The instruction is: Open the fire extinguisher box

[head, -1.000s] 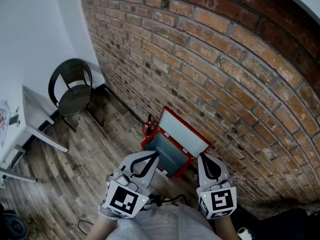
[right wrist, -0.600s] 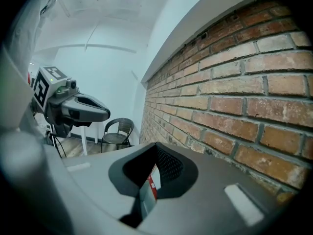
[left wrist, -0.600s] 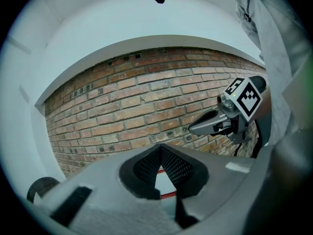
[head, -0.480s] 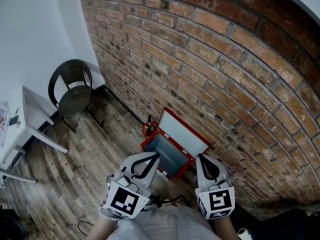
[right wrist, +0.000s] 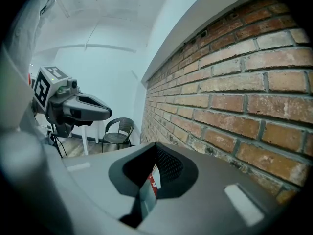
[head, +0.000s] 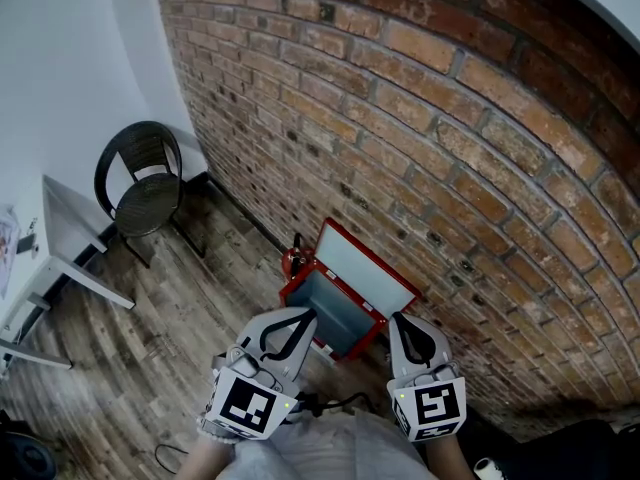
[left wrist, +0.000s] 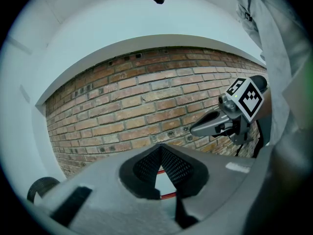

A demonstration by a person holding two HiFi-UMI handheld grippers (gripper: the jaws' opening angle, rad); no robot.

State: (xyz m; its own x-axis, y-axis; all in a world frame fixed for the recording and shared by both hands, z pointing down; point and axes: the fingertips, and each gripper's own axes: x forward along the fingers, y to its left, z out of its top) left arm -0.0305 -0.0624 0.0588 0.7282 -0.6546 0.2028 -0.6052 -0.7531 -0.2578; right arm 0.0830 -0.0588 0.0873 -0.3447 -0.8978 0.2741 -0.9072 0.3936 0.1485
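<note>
Red-framed, the fire extinguisher box (head: 335, 313) is sitting on the wooden floor (head: 180, 308) against the brick wall (head: 420, 138), its lid (head: 365, 265) standing open and leaning on the bricks. The left gripper (head: 307, 314) and the right gripper (head: 398, 320) are hanging in front of the box in the head view, covering its near corners. Both are holding their jaws together, tips meeting on nothing. Through each gripper view's jaw gap only a sliver of red frame is showing. A small red object (head: 293, 258) beside the box is lying too hidden to identify.
</note>
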